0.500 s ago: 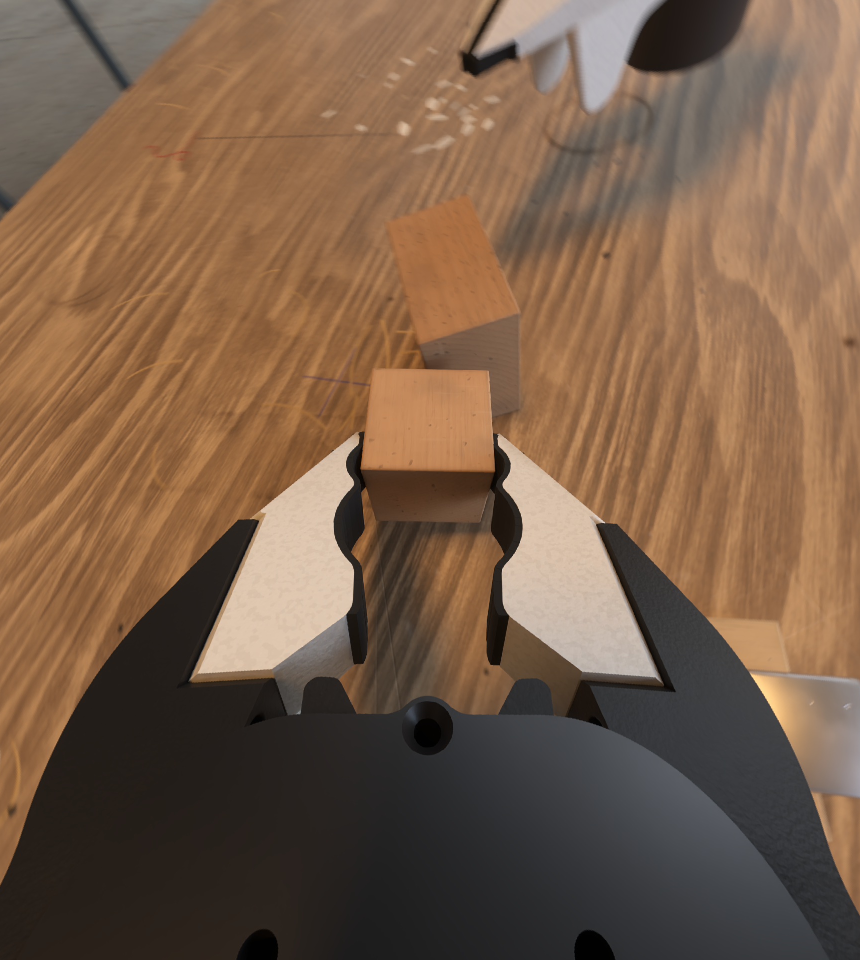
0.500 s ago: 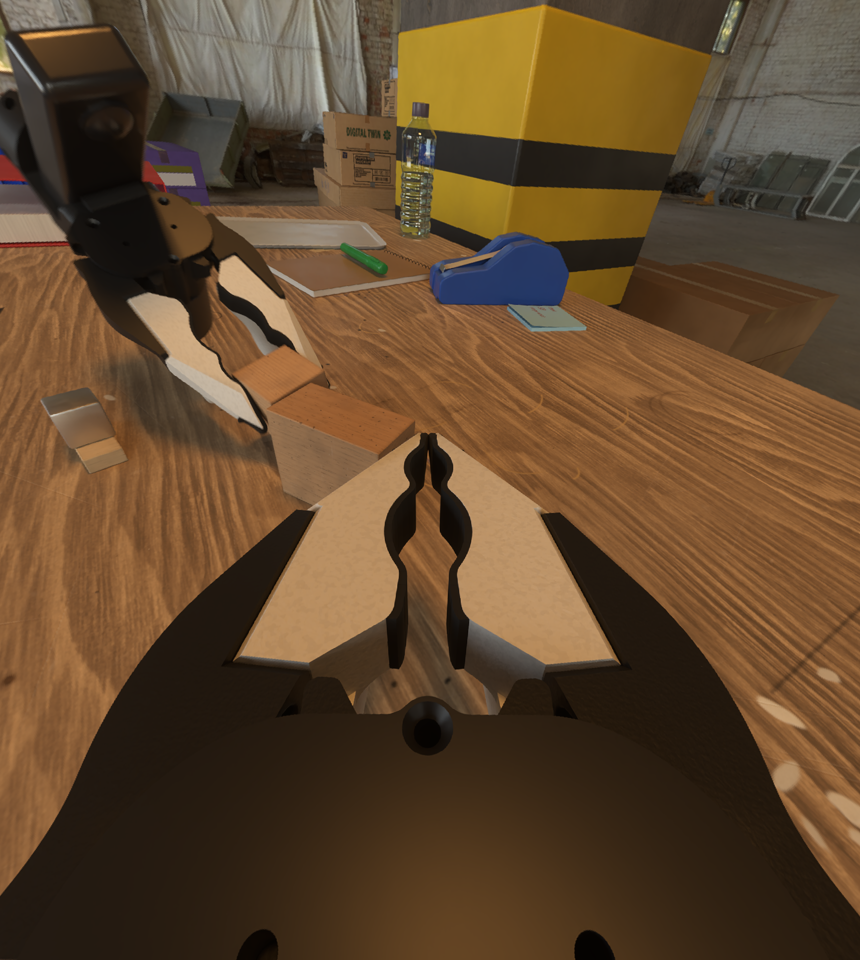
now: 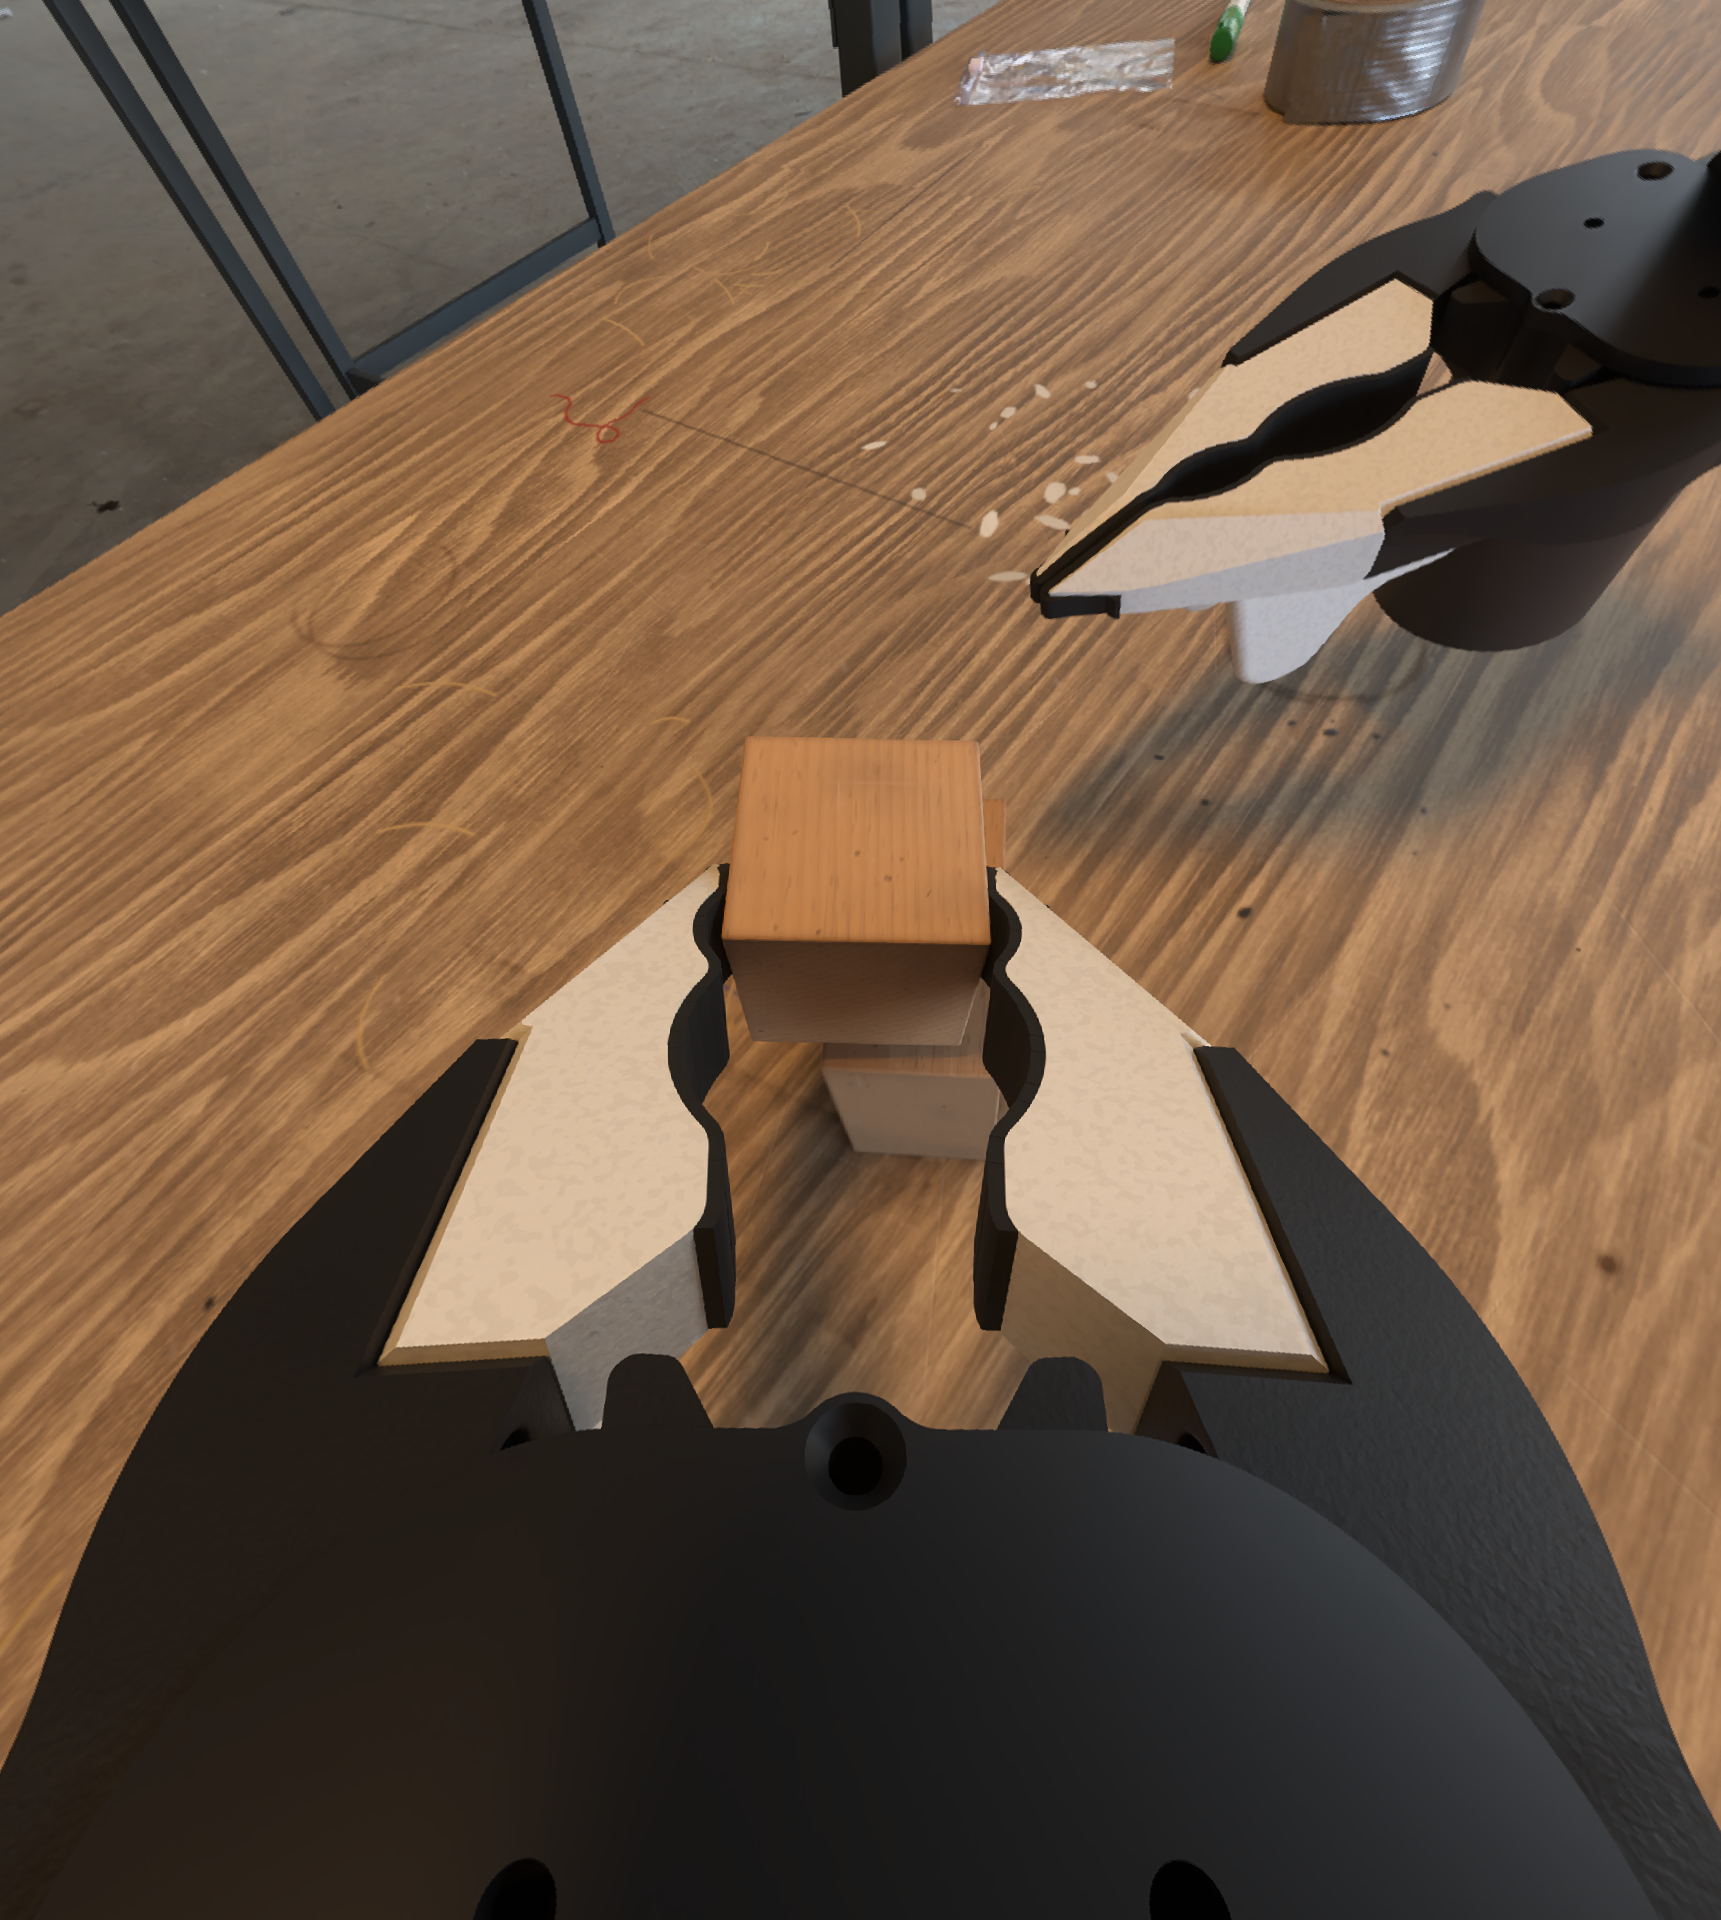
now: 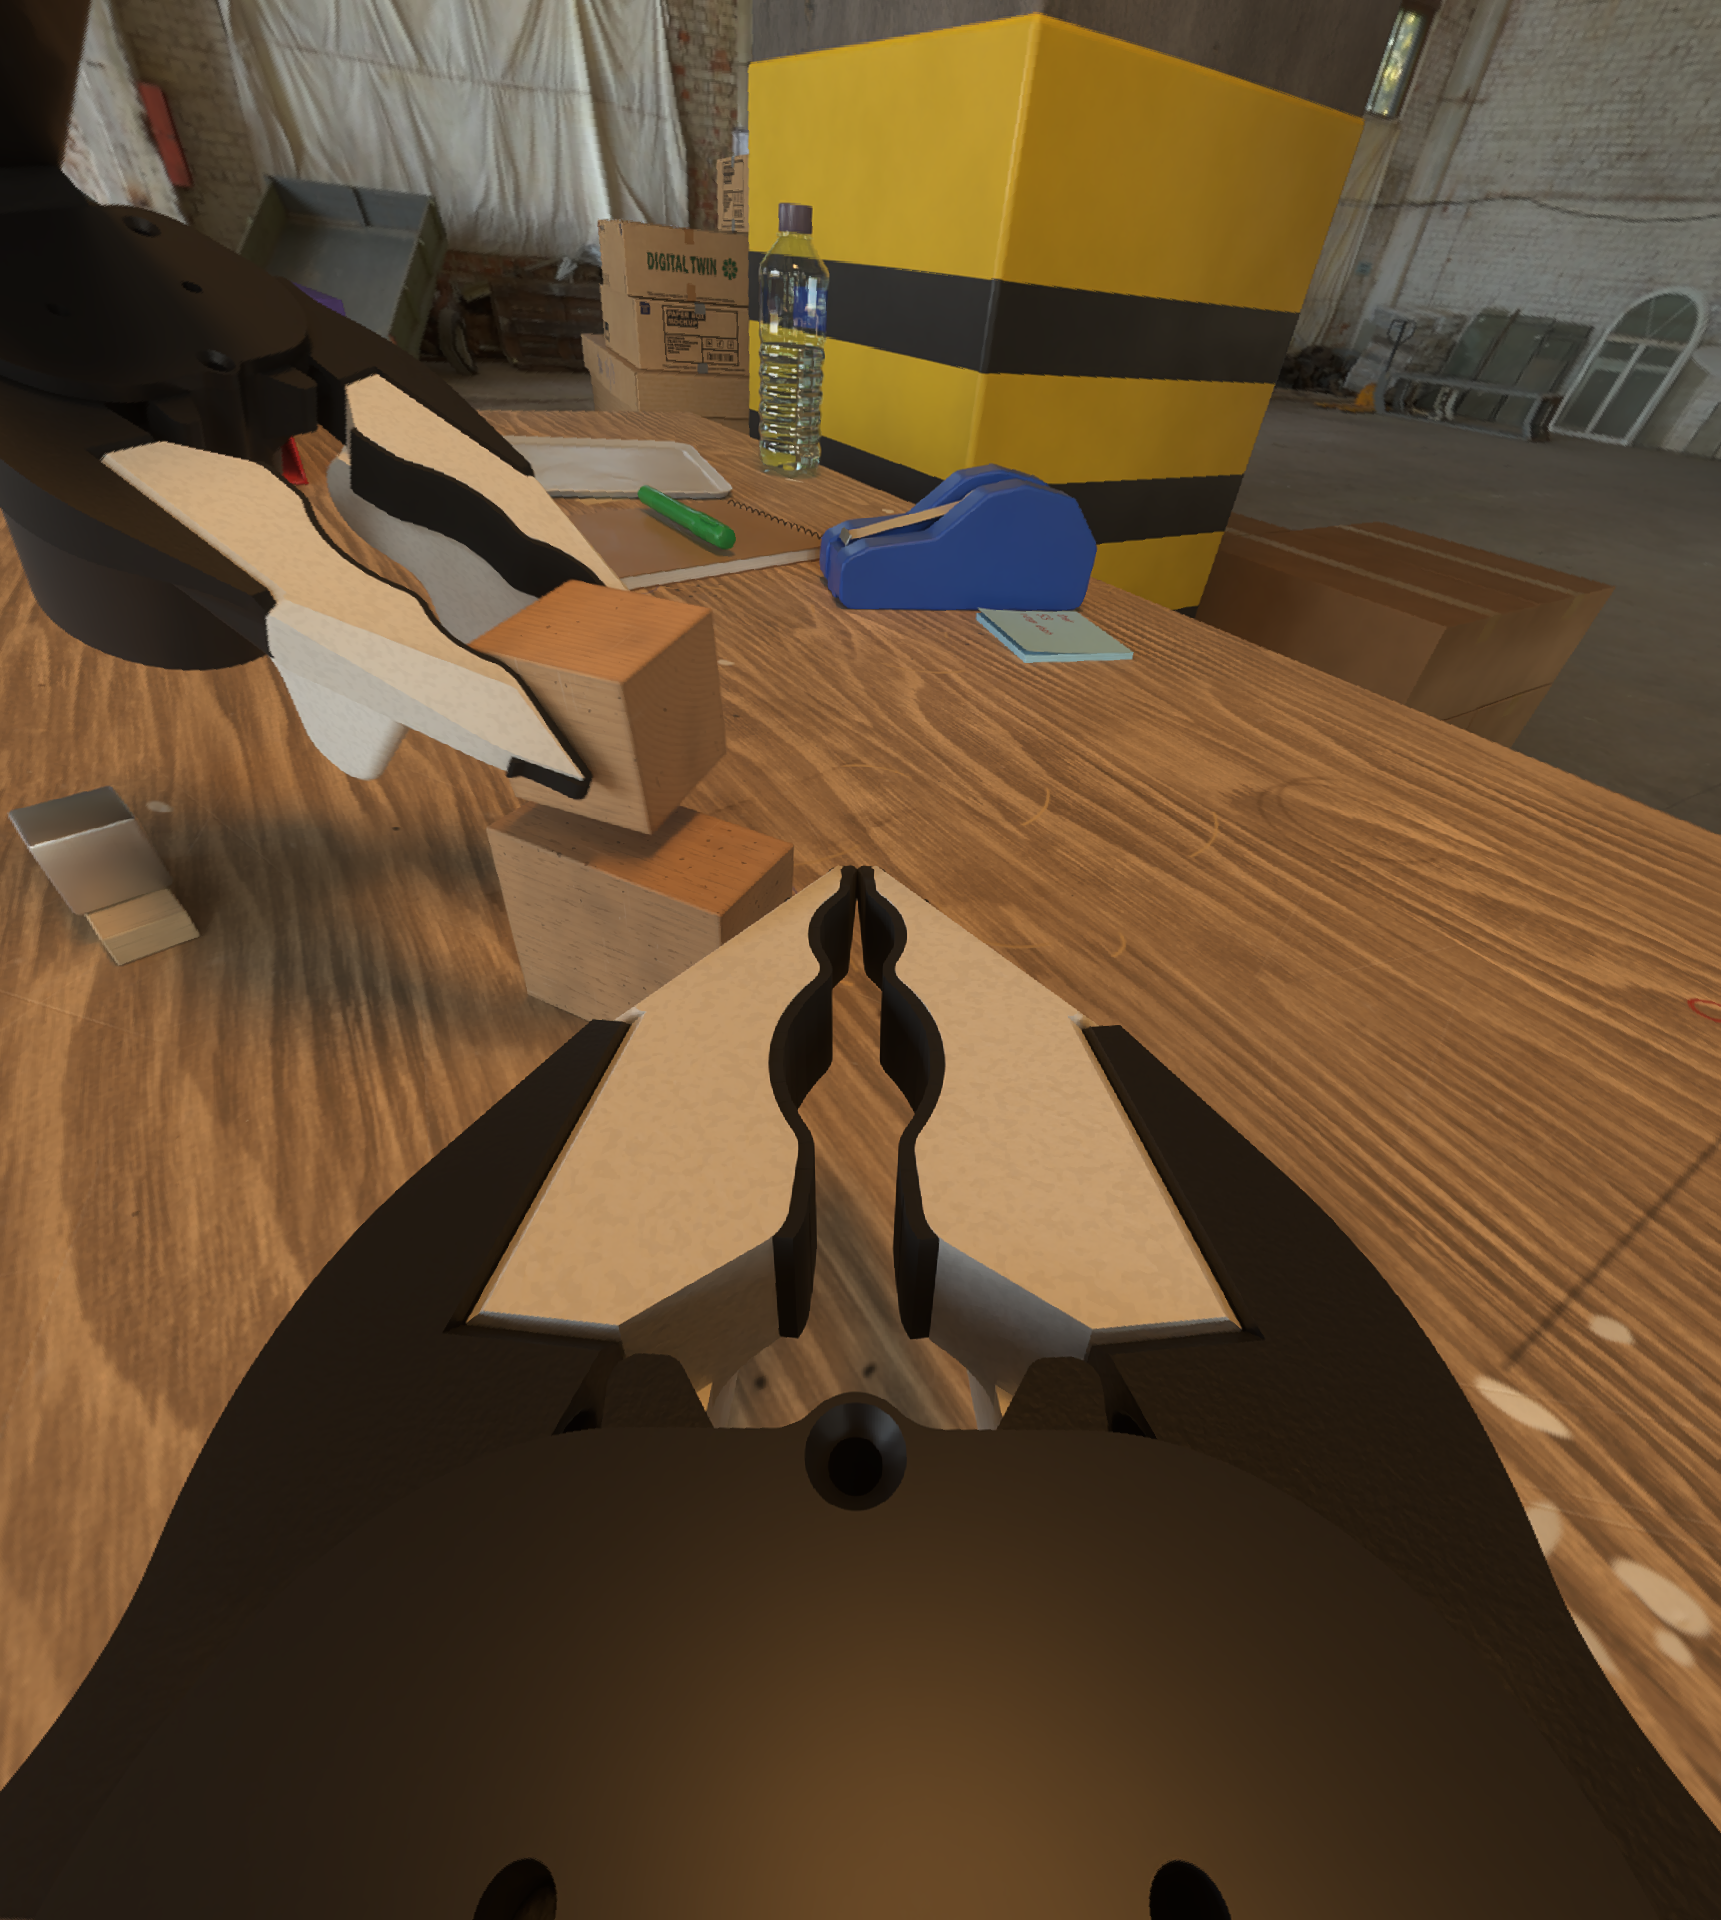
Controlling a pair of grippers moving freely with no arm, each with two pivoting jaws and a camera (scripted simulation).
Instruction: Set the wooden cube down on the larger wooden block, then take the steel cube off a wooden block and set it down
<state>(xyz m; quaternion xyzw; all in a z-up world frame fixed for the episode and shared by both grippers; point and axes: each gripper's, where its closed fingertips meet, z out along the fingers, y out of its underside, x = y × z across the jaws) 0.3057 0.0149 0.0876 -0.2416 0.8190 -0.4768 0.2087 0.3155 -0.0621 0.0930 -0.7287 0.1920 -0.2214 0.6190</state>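
My left gripper (image 3: 856,920) is shut on the wooden cube (image 3: 856,842) and holds it tilted over the larger wooden block (image 3: 913,1117), which is mostly hidden below it. In the right wrist view the cube (image 4: 627,696) has its lower corner at or just above the top of the block (image 4: 627,920); I cannot tell if they touch. The steel cube (image 4: 87,847) sits on a small wooden block (image 4: 144,925) to the left. My right gripper (image 4: 856,883) is shut and empty, just right of the larger block, and also shows in the left wrist view (image 3: 1048,597).
A blue tape dispenser (image 4: 960,540), a sticky note pad (image 4: 1053,634), a water bottle (image 4: 791,343), a green marker (image 4: 687,517) on a notebook and a tray (image 4: 617,462) stand at the table's far side. A metal can (image 3: 1355,52) stands near the other edge.
My left gripper has carried the wooden cube forward and up, from short of the larger block to right over it. The right gripper stays shut in about the same place.
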